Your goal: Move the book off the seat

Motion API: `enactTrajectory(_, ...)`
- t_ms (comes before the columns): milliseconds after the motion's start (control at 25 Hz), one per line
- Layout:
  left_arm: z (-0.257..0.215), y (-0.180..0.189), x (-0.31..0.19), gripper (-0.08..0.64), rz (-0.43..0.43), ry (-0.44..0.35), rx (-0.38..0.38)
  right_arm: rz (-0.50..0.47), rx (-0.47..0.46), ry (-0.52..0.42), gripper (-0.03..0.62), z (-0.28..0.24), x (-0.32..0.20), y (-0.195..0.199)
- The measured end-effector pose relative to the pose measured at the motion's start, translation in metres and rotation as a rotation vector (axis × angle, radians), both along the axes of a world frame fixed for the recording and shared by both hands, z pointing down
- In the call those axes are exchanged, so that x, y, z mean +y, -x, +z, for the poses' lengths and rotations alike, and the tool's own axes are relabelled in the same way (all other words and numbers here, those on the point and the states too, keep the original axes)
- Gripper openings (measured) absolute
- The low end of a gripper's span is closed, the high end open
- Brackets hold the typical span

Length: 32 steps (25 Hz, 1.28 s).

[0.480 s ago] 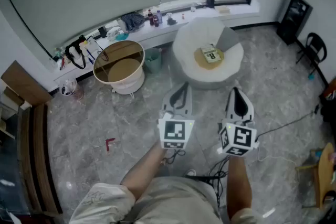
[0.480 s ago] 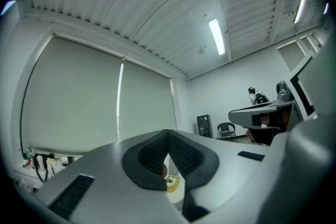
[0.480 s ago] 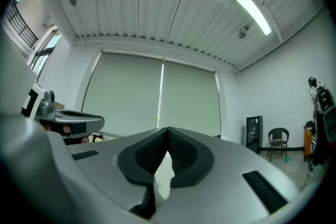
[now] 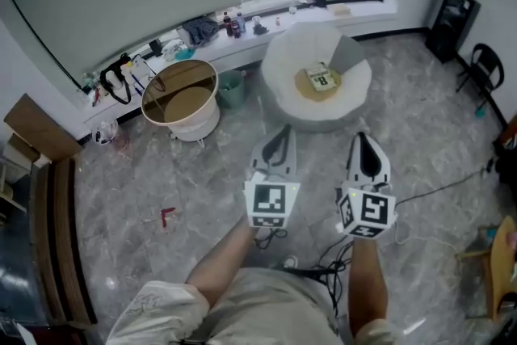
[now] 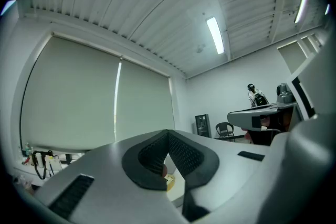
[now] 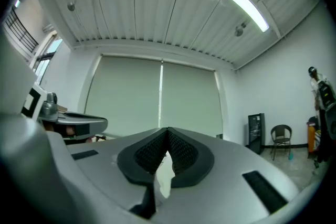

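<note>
A small book (image 4: 323, 79) with a pale cover lies on a tan cushion on the round white seat (image 4: 279, 85), far ahead in the head view. My left gripper (image 4: 278, 134) and right gripper (image 4: 363, 140) are held side by side over the marble floor, well short of the seat, both pointing level toward it. Both are shut with nothing between the jaws. In the left gripper view a sliver of the book (image 5: 169, 181) shows below the closed left gripper (image 5: 167, 136). The right gripper (image 6: 168, 134) shows only the white seat (image 6: 167, 178) past its tips.
A round white tub (image 4: 182, 102) with a wooden rim stands left of the seat, with a small green bin (image 4: 231, 88) between them. A cluttered window ledge (image 4: 202, 36) runs behind. Black chair (image 4: 483, 65) and dark cabinet (image 4: 452, 22) at right. Cables (image 4: 436, 190) trail on the floor.
The seat, tub and ledge sit slightly higher and further left in the head view than before. Both grippers keep the same place in the picture and stay shut.
</note>
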<state>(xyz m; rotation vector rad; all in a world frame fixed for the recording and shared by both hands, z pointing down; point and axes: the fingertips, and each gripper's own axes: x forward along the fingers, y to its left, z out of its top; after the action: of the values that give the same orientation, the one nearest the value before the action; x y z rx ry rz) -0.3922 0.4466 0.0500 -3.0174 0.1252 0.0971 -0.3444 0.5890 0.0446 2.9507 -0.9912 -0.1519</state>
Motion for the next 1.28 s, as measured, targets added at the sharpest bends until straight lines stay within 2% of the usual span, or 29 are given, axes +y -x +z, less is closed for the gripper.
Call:
enactTrajectory(200, 0.007, -0.011, -0.004, 0.002, 0.011, 0.002, -0.013, -0.02, 0.035, 0.066, 0.003, 0.006, -0.014, -0.004)
enactTrajectory(480, 0.022, -0.051, -0.033, 0.002, 0.019, 0.025, -0.015, -0.005, 0.0, 0.072, 0.003, 0.021, -0.042, -0.043)
enactTrajectory(920, 0.018, -0.122, -0.129, 0.002, 0.02, 0.036, 0.013, -0.001, -0.033, 0.061, 0.003, 0.024, -0.133, -0.123)
enactTrajectory(1280, 0.031, -0.169, -0.179, 0.002, 0.048, 0.033, 0.004, 0.014, -0.018, 0.057, 0.003, 0.03, -0.186, -0.16)
